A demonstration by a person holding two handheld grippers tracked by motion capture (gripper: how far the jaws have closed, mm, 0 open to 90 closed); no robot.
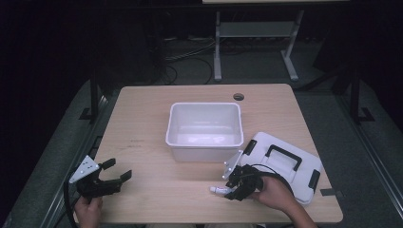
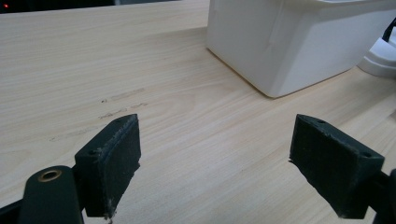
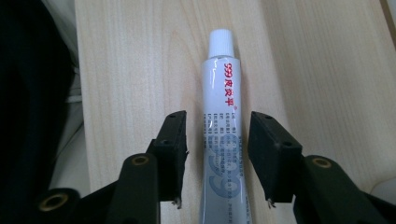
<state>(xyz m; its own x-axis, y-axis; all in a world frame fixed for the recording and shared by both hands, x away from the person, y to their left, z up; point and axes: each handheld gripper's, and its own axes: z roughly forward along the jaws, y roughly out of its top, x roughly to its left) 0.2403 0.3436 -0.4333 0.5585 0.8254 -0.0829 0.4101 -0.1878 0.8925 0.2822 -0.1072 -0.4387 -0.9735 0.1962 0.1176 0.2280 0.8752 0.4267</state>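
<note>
A white tube (image 3: pixel 222 93) with a white cap and red print lies flat on the wooden table (image 1: pixel 142 123) near its front edge, cap pointing left in the high view (image 1: pixel 217 190). My right gripper (image 3: pixel 218 126) straddles the tube's middle, one jaw on each side, with a thin gap between each pad and the tube. In the high view that gripper (image 1: pixel 234 190) sits low over the table, held by a hand. My left gripper (image 1: pixel 118 169) rests at the front left, jaws wide apart over bare wood (image 2: pixel 215 140), nothing between them.
An empty white plastic bin (image 1: pixel 204 142) stands mid-table; its near corner shows in the left gripper view (image 2: pixel 280 46). A white lid with black handle and clips (image 1: pixel 285 166) lies right of it, just behind my right hand. A cable hole (image 1: pixel 238 97) is at the back.
</note>
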